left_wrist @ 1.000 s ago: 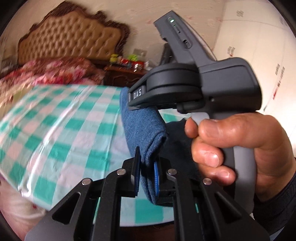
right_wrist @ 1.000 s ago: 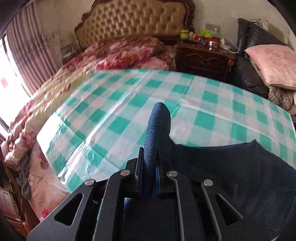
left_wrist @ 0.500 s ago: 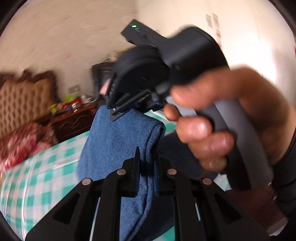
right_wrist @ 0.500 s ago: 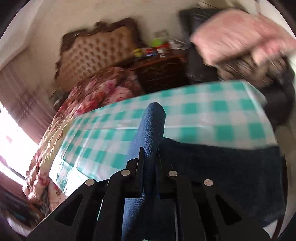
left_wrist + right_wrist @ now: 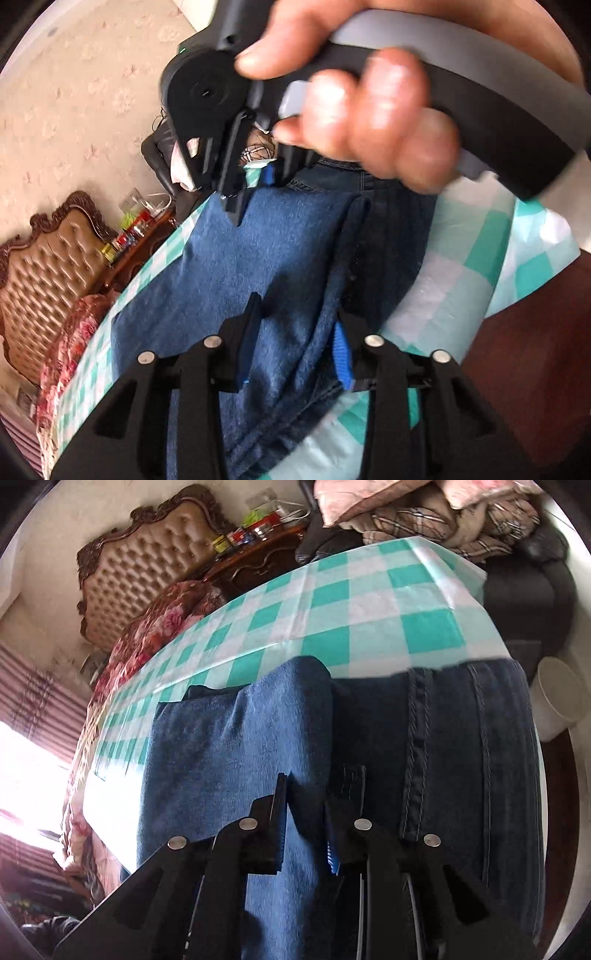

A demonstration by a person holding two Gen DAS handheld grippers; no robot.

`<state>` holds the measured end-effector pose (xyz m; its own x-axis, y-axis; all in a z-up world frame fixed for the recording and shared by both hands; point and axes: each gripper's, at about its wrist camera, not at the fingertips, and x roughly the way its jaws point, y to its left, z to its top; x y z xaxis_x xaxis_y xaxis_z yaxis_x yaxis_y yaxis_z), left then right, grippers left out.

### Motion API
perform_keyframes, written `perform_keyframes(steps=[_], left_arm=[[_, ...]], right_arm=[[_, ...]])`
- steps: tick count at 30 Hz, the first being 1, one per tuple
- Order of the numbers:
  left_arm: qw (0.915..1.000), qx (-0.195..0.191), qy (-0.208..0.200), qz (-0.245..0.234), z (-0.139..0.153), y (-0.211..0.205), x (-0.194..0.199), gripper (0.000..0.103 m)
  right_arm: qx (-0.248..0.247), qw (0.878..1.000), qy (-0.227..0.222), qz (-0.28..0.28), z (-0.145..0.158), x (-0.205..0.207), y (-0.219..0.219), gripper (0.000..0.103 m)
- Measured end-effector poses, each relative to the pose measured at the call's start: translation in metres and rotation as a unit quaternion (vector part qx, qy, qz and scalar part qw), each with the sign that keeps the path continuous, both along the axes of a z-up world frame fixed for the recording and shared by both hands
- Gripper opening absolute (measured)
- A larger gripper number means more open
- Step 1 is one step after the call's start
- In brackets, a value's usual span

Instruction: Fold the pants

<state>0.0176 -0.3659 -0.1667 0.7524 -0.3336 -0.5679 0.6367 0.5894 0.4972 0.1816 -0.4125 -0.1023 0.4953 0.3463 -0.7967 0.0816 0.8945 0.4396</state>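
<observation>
The blue denim pants (image 5: 236, 258) lie folded over on the green-checked tablecloth (image 5: 461, 280). The lighter folded leg (image 5: 221, 746) lies over the darker waist part (image 5: 472, 738). My left gripper (image 5: 299, 332) stands with its fingers apart around the edge of the folded leg. My right gripper (image 5: 321, 805) also has its fingers apart astride the fold; it shows in the left wrist view (image 5: 236, 184), held by a hand, above the far side of the pants.
The tablecloth's far edge (image 5: 458, 587) and near right edge (image 5: 546, 258) are close. A padded headboard (image 5: 147, 554), a bed with floral bedding (image 5: 159, 616), a nightstand with bottles (image 5: 258, 535), a dark sofa with pillows (image 5: 461, 517) and a white bucket (image 5: 557, 698) surround the table.
Both grippers swung the held pant leg over and down onto the waist part. Both sets of fingers have opened from a tight pinch on the cloth.
</observation>
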Motion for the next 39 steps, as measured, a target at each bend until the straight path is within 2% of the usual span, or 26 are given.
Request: perform_keyframes(steps=[2,3,5,7,11,13,16,20,21,23,28,30,32,35,37,39], left_arm=[[0.9999,0.008,-0.013,-0.002,-0.002,-0.002,-0.002,0.019],[0.9996,0.014,-0.024,-0.004,-0.002,-0.001,-0.004,0.014],[0.9992,0.015,-0.038,-0.005,0.004,0.000,-0.006,0.012],[0.9985,0.009,-0.055,-0.005,0.020,0.003,-0.009,0.011],[0.9942,0.000,-0.104,-0.026,0.049,-0.009,-0.019,0.010],[0.9921,0.003,-0.116,-0.047,0.051,-0.024,-0.022,0.010],[0.9900,0.027,-0.115,-0.078,0.030,-0.045,-0.028,0.010],[0.9903,0.061,-0.076,-0.100,-0.004,-0.061,-0.019,0.010],[0.9895,0.068,-0.073,-0.105,-0.010,-0.063,-0.021,0.010],[0.9892,0.067,-0.076,-0.106,-0.010,-0.060,-0.018,0.010],[0.9917,0.034,-0.080,-0.095,0.023,-0.063,-0.033,0.010],[0.9916,0.024,-0.085,-0.095,0.038,-0.062,-0.033,0.010],[0.9917,0.024,-0.082,-0.097,0.040,-0.069,-0.035,0.010],[0.9922,0.039,-0.050,-0.108,0.018,-0.079,-0.017,0.010],[0.9920,0.038,-0.024,-0.118,0.003,-0.081,-0.015,0.017],[0.9923,0.010,0.005,-0.123,0.005,-0.077,-0.018,0.049]], right_arm=[[-0.005,1.000,0.009,0.007,-0.003,0.011,0.001,0.024],[-0.008,1.000,0.011,0.010,-0.003,0.013,0.003,0.018],[-0.017,1.000,0.012,0.024,0.005,0.016,0.006,0.011],[-0.023,0.999,-0.020,0.042,0.030,0.011,0.008,0.009],[-0.033,0.996,-0.073,0.040,0.077,-0.007,-0.003,0.009],[-0.036,0.995,-0.087,0.033,0.086,-0.016,-0.015,0.009],[-0.029,0.996,-0.081,0.009,0.073,-0.027,-0.043,0.009],[-0.025,0.999,-0.029,-0.015,0.013,-0.028,-0.067,0.009],[-0.019,0.999,-0.024,-0.019,0.006,-0.029,-0.070,0.009],[-0.006,0.999,-0.036,-0.017,0.012,-0.033,-0.072,0.009],[-0.024,0.997,-0.077,0.002,0.056,-0.043,-0.068,0.009],[-0.021,0.996,-0.084,-0.003,0.065,-0.046,-0.077,0.009],[-0.021,0.997,-0.079,-0.011,0.058,-0.045,-0.087,0.009],[-0.036,0.998,-0.038,-0.030,0.023,-0.038,-0.097,0.009],[-0.031,0.998,-0.029,-0.041,0.001,-0.039,-0.102,0.009],[-0.030,0.997,-0.039,-0.050,-0.005,-0.042,-0.105,0.010]])
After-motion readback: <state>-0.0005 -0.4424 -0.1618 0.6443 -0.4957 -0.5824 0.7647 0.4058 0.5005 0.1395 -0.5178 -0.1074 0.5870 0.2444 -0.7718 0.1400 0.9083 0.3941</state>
